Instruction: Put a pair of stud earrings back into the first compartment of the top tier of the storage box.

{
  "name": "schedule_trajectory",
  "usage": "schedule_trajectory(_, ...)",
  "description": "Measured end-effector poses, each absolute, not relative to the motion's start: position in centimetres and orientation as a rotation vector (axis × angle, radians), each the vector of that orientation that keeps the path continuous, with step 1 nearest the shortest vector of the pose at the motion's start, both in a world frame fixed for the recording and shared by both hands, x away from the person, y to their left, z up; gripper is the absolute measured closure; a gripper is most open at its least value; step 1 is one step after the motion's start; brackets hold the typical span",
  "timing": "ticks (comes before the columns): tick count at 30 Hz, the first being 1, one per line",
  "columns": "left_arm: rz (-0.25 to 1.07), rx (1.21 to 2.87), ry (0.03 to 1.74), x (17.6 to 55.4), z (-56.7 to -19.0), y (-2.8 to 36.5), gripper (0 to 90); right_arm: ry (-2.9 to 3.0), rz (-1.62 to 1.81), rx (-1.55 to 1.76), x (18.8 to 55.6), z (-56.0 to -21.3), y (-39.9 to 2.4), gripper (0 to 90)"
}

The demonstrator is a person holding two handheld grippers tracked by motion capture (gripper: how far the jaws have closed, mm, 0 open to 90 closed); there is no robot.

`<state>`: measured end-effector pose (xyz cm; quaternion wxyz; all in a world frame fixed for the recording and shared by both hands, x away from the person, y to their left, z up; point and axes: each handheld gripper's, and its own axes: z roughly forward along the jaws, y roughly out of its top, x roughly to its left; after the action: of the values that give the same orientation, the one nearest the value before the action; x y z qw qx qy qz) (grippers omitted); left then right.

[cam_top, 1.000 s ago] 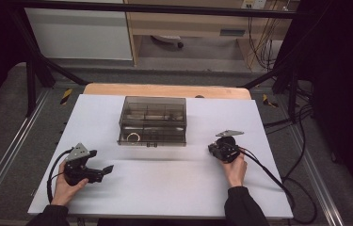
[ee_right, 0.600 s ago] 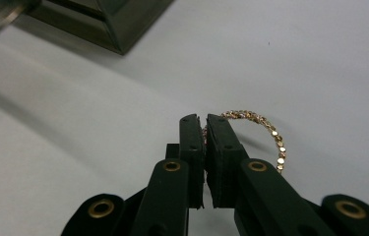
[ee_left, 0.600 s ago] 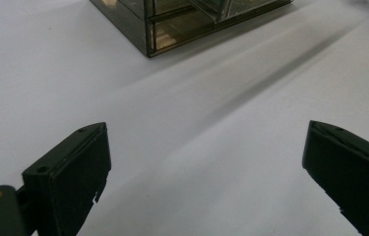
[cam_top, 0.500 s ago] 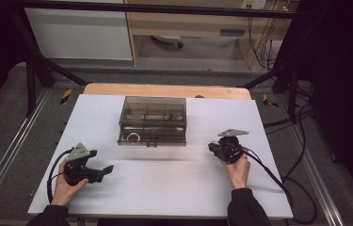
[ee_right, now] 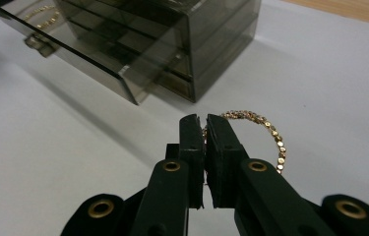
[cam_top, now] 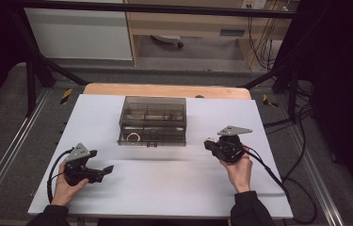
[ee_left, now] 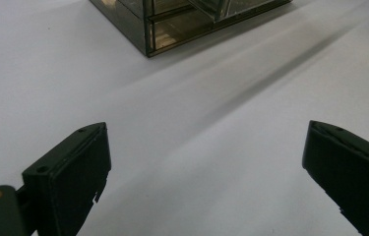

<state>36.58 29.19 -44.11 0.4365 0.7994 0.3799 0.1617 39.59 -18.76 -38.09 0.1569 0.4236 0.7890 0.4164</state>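
Right gripper, jaws clamped on a gold bead bracelet, holds it off the white worktop beside the smoky plastic drawer box; its lower drawer stands pulled out, another bracelet apparently inside; left gripper, jaws wide apart and empty, hovers near the box. Step in hand, judged: carrying the bracelet; next, a steady move over the open drawer, then release.

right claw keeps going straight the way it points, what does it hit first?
Probably the smoky drawer box. The right claw, shut on a gold bracelet, aims at its near corner, beside the pulled-out drawer. White table lies between; depth is hard to judge.
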Motion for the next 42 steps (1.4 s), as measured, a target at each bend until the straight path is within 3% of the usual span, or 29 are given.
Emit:
schedule_trajectory(17,0.404,1.987,0.945,36.6,-44.1,29.2,3.9,2.312,1.298,1.041,38.9,-34.4,-13.4,86.3)
schedule_trajectory(42,0.403,1.987,0.943,36.6,-44.1,29.2,3.9,2.404,1.361,0.905,40.8,-33.6,-4.4,86.3)
